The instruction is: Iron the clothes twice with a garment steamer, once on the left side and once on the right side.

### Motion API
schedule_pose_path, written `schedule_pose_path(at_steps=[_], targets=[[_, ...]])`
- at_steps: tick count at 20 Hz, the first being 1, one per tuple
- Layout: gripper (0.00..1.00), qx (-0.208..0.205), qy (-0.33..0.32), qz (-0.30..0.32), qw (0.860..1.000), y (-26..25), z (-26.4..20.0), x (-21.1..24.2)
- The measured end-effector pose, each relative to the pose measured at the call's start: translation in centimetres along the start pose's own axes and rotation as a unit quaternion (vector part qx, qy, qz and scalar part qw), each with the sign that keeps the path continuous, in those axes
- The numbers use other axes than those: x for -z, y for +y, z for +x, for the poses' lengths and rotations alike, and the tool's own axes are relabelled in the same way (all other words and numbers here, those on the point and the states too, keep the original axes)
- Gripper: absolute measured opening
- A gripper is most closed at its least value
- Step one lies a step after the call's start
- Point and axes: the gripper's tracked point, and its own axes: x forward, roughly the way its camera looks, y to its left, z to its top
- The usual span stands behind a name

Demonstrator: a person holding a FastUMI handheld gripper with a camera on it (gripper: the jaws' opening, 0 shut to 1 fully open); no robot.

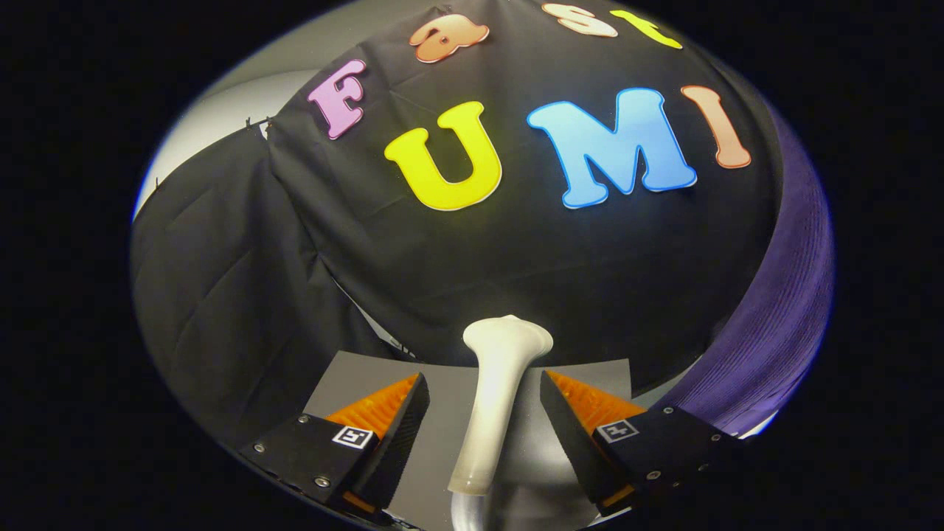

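Observation:
A white garment steamer head lies on the grey table, its flared nozzle pointing away from me and its hose running back toward me. My gripper is open, with one finger on each side of the steamer's handle. A gap shows on both sides, narrower on the right, so neither finger presses on it. A purple ribbed garment hangs beyond the right finger, to the right of the table.
The booth's black cloth wall hangs just past the table's far edge. A second black cloth panel drapes down at the left, with pale wall above it.

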Motion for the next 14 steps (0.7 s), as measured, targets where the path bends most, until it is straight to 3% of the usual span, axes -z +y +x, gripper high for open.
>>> schedule_pose_path(at_steps=[8,14], targets=[[0.84,-0.001,0.066,0.040,0.997,-1.3,4.5,3.7],[0.64,-0.049,0.088,0.116,0.988,-0.3,5.9,4.8]])
